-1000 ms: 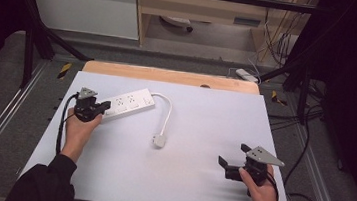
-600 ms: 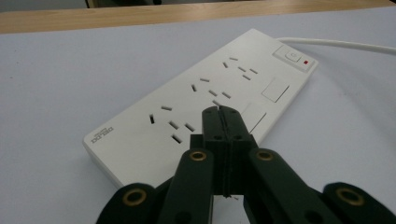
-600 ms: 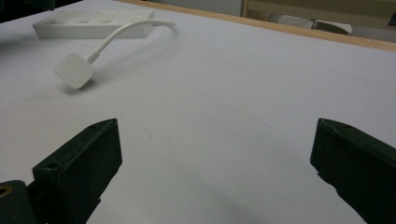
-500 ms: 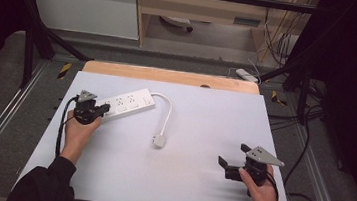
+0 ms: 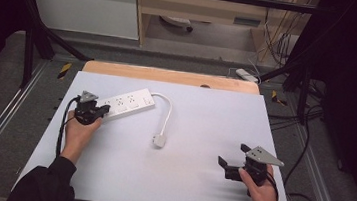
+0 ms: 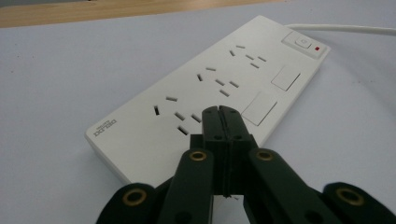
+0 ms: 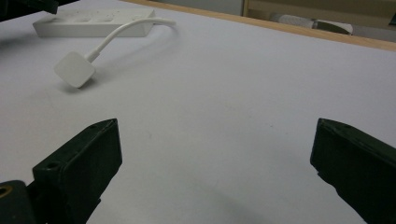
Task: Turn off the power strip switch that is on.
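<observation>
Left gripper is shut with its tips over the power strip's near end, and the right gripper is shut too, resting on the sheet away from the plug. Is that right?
Not quite. The right gripper is open: the right gripper view shows its jaws standing wide apart with bare sheet between them. The rest holds: the left gripper is shut over the power strip, and the plug lies far off.

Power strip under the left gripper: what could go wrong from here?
1. The left gripper is shut, its tips over the near end of the white power strip; pressing there may tip or slide the strip on the smooth white table.
2. The cord loops loose to the plug; moving the strip could drag it.
3. The right gripper rests open well away, so nothing braces the strip.
</observation>
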